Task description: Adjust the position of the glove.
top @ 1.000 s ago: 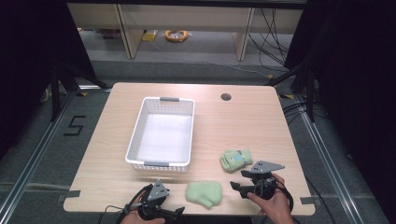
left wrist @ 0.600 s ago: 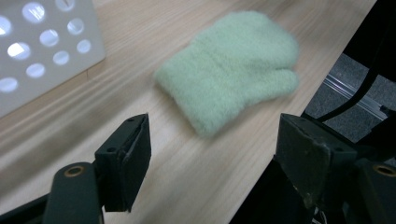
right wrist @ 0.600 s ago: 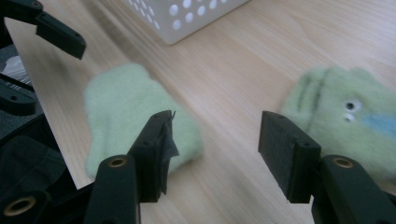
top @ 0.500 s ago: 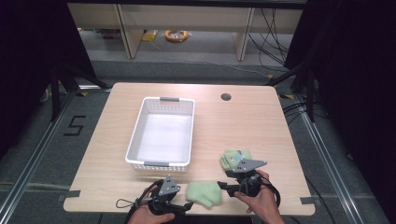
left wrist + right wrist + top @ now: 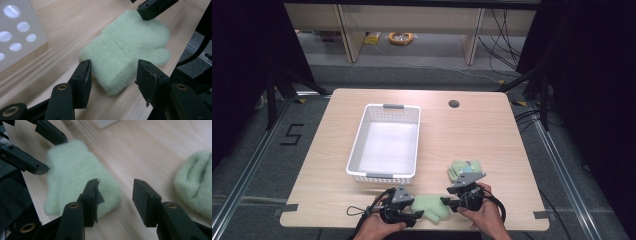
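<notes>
Both tongs have closed in on the near mitten (image 5: 430, 207) over the last second. One second ago the right tongs (image 5: 446, 201) stood well to the right of it and the left tongs (image 5: 416, 215) lay back near the worktop (image 5: 492, 135) edge; now each sits at one end of the mitten. Judged from this, the approach is complete and the grasp is the step in hand.

Left tongs (image 5: 113, 75): spread. In the left gripper view the cuff end of the mitten (image 5: 125, 53) lies between the two jaws, not yet pinched.

Right tongs (image 5: 115, 195): spread. In the right gripper view the left jaw stands over the mitten's (image 5: 75, 180) near edge, while the right jaw is over bare worktop. Contact cannot be confirmed.

The mitten lies flat at the front edge of the worktop, between the two hands.

Farther off, a second mitten (image 5: 464, 170) lies just beyond the right tongs. The white basket (image 5: 357, 150) stands beyond the left tongs, near the worktop's middle, with nothing inside.
</notes>
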Available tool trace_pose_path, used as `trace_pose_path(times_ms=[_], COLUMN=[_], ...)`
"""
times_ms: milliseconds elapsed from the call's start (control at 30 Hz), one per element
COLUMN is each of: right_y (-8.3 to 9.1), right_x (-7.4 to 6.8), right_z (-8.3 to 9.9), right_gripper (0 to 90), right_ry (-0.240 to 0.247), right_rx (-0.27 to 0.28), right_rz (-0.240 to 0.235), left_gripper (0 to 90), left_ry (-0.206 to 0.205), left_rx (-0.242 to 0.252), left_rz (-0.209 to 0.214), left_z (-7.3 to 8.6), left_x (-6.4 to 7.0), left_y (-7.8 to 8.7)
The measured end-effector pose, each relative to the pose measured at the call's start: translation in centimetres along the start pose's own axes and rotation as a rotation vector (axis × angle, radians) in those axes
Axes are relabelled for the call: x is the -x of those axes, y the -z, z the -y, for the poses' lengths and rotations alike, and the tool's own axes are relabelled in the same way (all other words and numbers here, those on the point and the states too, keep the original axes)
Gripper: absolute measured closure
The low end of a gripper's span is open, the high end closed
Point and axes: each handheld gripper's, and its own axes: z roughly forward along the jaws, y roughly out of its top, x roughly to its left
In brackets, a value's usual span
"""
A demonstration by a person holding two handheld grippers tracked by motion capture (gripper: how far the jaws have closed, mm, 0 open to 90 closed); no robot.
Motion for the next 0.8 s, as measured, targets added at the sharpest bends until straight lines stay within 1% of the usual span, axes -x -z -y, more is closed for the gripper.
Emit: trace_pose_path(times_ms=[33, 67, 100, 133, 167, 200, 233, 267, 300, 333, 367, 400, 433, 467, 500, 533, 567, 600, 633, 667, 700, 733, 767, 800], right_y=[-0.3, -0.3, -0.5, -0.7, -0.4, -0.4, -0.7, -0.7, -0.8, -0.8, -0.7, -0.9, -0.8, -0.9, -0.7, -0.7, -0.7, -0.5, -0.2, 0.0, 0.0, 1.2, 1.2, 2.2], right_x=[-0.2, -0.2, -0.2, 0.0, -0.2, -0.2, 0.0, 0.1, 0.1, 0.2, 0.1, 0.2, 0.2, 0.2, 0.1, 0.2, 0.1, 0.0, 0.1, 0.1, 0.1, 0.0, 0.0, -0.1], right_z=[0.1, 0.1, 0.1, 0.2, 0.2, 0.2, 0.4, 0.5, 0.5, 0.6, 0.7, 0.8, 0.8, 0.8, 0.8, 0.8, 0.8, 0.7, 0.7, 0.7, 0.7, 0.5, 0.5, 0.5], right_gripper=[60.5, 60.5, 61.5, 63.5, 64.6, 64.6, 67.6, 69.3, 71.0, 72.7, 75.2, 77.7, 80.6, 81.8, 82.9, 83.5, 84.0, 84.2, 84.4, 84.4, 84.4, 84.4, 84.4, 84.4], right_ry=[-0.016, -0.016, -0.02, -0.015, -0.058, -0.058, -0.057, -0.052, -0.056, -0.043, -0.061, -0.056, -0.059, -0.054, -0.059, -0.044, -0.024, -0.036, -0.029, -0.031, -0.031, -0.039, -0.039, -0.039], right_rx=[-0.022, -0.022, -0.016, -0.01, -0.047, -0.047, -0.039, -0.029, -0.022, -0.02, -0.021, -0.013, -0.016, 0.006, -0.012, -0.01, -0.002, 0.003, 0.014, 0.03, 0.03, 0.047, 0.047, 0.071], right_rz=[0.004, 0.004, 0.007, -0.001, 0.0, 0.0, -0.021, -0.026, -0.035, -0.031, -0.043, -0.043, -0.042, -0.037, -0.041, -0.032, -0.035, -0.039, -0.037, -0.034, -0.034, -0.033, -0.033, -0.019], left_gripper=[49.2, 51.2, 51.2, 56.2, 58.5, 60.2, 62.5, 64.8, 68.4, 71.0, 73.4, 75.0, 76.7, 77.9, 79.0, 79.7, 80.3, 80.7, 80.9, 81.0, 81.0, 81.3, 81.4, 81.4], left_ry=[-0.013, -0.013, -0.019, -0.018, -0.03, -0.03, -0.046, -0.046, -0.04, -0.066, -0.053, -0.038, -0.056, -0.043, -0.039, -0.045, -0.07, -0.07, -0.057, -0.057, -0.048, -0.044, -0.044, -0.047], left_rx=[-0.013, -0.013, -0.01, -0.011, -0.012, -0.012, -0.019, -0.019, -0.001, -0.009, -0.01, -0.006, -0.007, 0.006, 0.0, 0.001, -0.007, -0.007, -0.002, -0.002, 0.003, 0.013, 0.013, 0.023], left_rz=[-0.017, -0.017, -0.01, -0.008, -0.012, -0.012, -0.021, -0.021, -0.014, -0.012, -0.014, -0.007, 0.003, 0.004, -0.009, 0.005, -0.001, -0.001, 0.008, 0.008, 0.035, 0.043, 0.043, 0.043], left_z=[0.1, 0.1, 0.0, 0.0, 0.1, 0.1, 0.2, 0.2, 0.2, 0.2, 0.2, 0.2, 0.2, 0.2, 0.2, 0.1, 0.1, 0.1, 0.0, 0.0, -0.1, -0.5, -0.5, -0.7], left_x=[0.1, 0.1, 0.2, 0.3, 0.4, 0.4, 0.5, 0.5, 0.6, 0.3, 0.3, 0.2, 0.1, 0.2, 0.2, 0.3, 0.2, 0.2, 0.4, 0.4, 0.5, 0.7, 0.7, 0.9], left_y=[-0.1, -0.1, 0.0, 0.0, 0.0, 0.0, -0.1, -0.1, -0.1, 0.0, 0.1, 0.1, 0.1, 0.1, 0.1, 0.1, 0.2, 0.2, 0.3, 0.3, 0.5, 0.6, 0.6, 0.7])
